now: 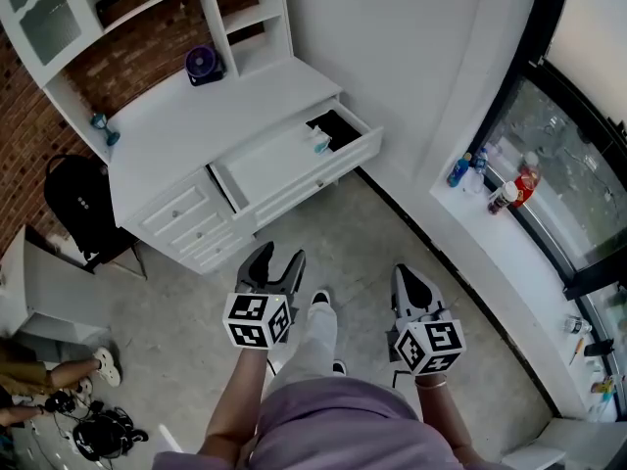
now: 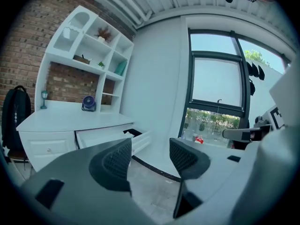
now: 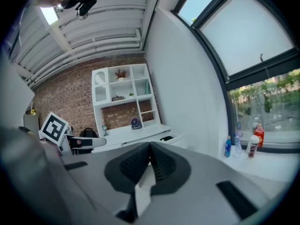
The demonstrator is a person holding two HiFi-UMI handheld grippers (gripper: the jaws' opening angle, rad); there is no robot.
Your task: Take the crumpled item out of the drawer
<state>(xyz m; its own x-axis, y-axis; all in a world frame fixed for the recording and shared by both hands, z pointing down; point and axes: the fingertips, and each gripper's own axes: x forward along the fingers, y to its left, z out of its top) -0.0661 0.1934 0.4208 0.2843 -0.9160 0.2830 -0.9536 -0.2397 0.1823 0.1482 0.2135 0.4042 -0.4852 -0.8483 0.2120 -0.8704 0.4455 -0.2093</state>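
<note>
One drawer [image 1: 266,161] stands open at twelve o'clock, with one pale crumpled item [image 1: 318,142] at its right end, too small to tell its long axis. Of two grippers, the left gripper [image 1: 279,259] is released and empty, the right gripper [image 1: 409,280] clenched on nothing.

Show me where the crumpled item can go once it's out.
The desktop is bare between the fan and the open drawer. The drawer's left part is free too; the crumpled item sits at its right end. Bottles crowd the windowsill.
</note>
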